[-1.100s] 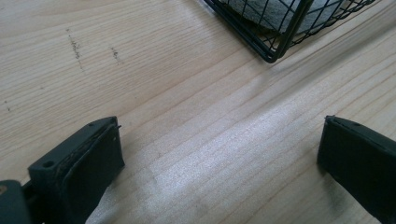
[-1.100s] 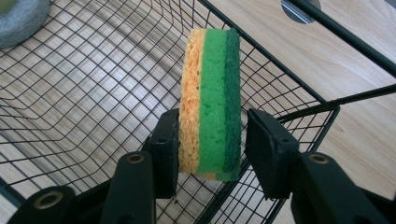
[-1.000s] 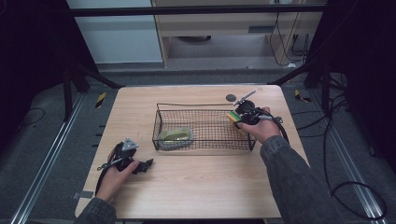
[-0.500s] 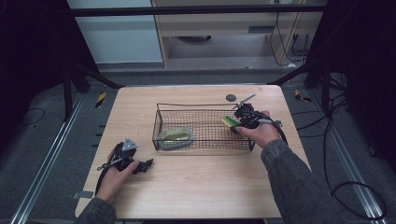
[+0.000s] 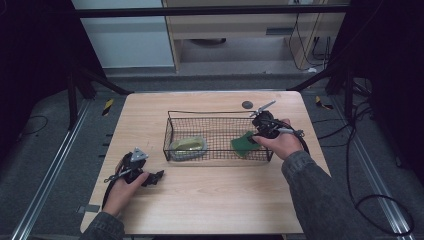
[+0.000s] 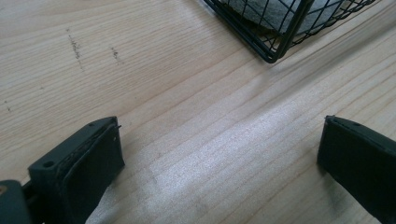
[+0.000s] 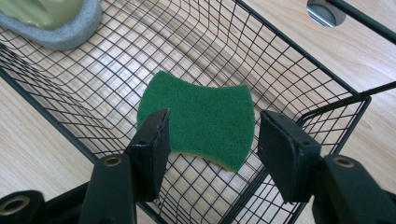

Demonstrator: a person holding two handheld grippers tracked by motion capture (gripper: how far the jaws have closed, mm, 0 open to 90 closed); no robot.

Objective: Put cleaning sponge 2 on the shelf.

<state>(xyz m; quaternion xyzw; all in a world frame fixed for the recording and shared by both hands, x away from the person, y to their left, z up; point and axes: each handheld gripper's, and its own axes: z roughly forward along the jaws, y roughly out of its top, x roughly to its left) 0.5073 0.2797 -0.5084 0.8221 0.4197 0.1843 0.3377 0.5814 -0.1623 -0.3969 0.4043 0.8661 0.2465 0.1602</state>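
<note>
A green scouring sponge (image 7: 205, 119) with a yellow underside lies inside the black wire basket (image 7: 299, 51), at its right end (image 5: 243, 143). My right gripper (image 7: 212, 140) hangs just above the sponge, over the basket's right end (image 5: 256, 132). Its jaws have just been opening and stand apart on either side of the sponge without pressing on it. My left gripper (image 5: 156, 176) rests open on the table at the front left, with bare wood between its jaws (image 6: 219, 154). It is short of the basket's near corner (image 6: 275, 46).
A grey pad with a pale green top (image 5: 188, 145) lies in the basket's left part (image 7: 56, 18). A small dark round disc (image 5: 247, 104) sits on the table behind the basket. Bare wood runs along the table's front (image 5: 215, 200).
The right gripper has let go of the sponge, which dropped from above the basket's right rim onto its floor. The jaws stand wider now. The left hand has not moved.
</note>
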